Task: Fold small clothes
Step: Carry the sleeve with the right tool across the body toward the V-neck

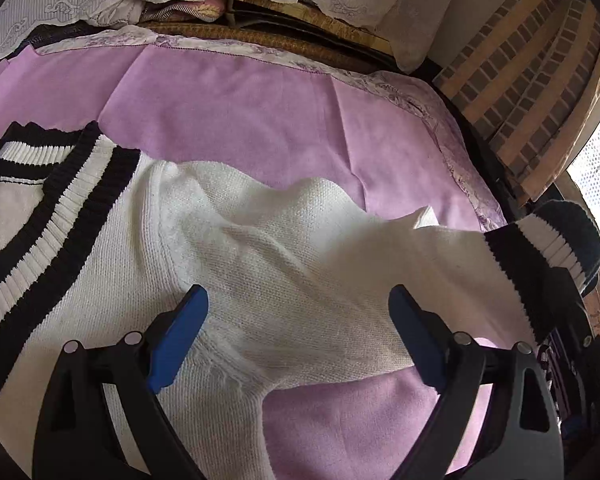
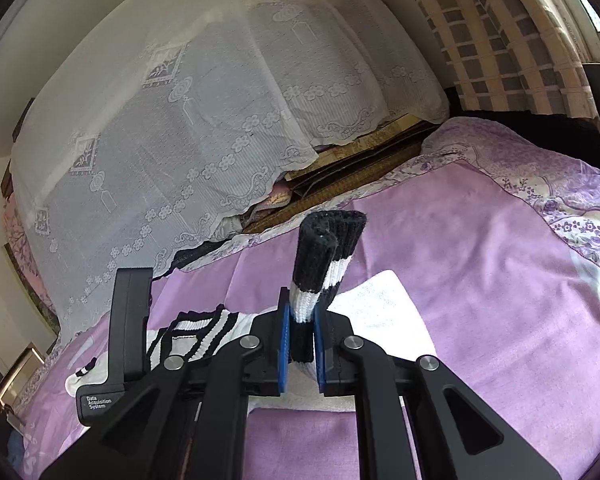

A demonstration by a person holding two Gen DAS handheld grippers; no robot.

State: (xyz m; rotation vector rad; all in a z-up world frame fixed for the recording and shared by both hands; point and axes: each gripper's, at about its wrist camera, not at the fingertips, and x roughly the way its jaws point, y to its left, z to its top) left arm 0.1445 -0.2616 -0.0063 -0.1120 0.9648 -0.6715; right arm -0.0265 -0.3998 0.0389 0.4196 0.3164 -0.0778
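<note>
A white knit sweater (image 1: 228,264) with a black-and-white striped V-neck (image 1: 56,208) lies on the purple bedspread (image 1: 240,112). My left gripper (image 1: 298,300) is open and hovers just above the sweater where the sleeve joins the body. My right gripper (image 2: 300,320) is shut on the black-and-white striped cuff (image 2: 323,256) of that sleeve and holds it lifted off the bed. The cuff also shows at the right edge of the left wrist view (image 1: 539,252), with the sleeve stretched toward it.
A white lace cover (image 2: 188,120) drapes over furniture behind the bed. A brick-pattern wall (image 1: 539,80) and a bright window lie to the right. The bedspread's floral border (image 2: 571,200) marks the bed's far edge. The left gripper's body (image 2: 130,320) stands at left.
</note>
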